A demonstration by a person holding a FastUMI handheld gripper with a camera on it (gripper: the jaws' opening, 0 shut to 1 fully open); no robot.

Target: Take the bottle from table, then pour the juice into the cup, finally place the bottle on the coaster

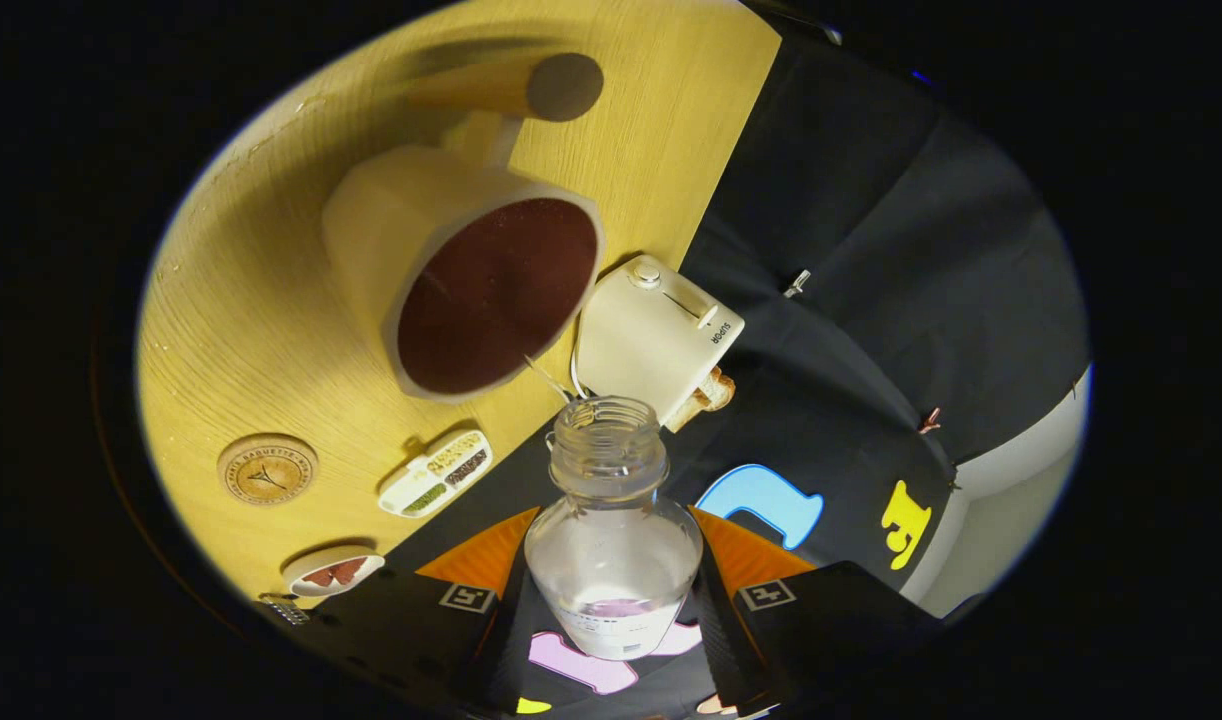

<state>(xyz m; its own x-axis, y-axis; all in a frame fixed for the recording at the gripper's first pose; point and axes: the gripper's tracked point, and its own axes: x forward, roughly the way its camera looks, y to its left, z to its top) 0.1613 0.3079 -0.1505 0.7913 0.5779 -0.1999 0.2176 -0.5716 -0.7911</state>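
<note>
Jaws clamped round the bottle (612,560) body: clear, smooth, nearly empty, so light and slippery; cup (471,285) sits beyond.

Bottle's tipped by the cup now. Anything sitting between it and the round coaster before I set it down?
The gripper is shut on the bottle. On the table, the small divided dish lies roughly between the bottle and the coaster; lifted, the bottle should pass over it. The cup sits off that line.

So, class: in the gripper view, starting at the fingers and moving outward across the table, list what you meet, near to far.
Bottle held between the fingers → toaster → cup → round brown coaster.
</note>
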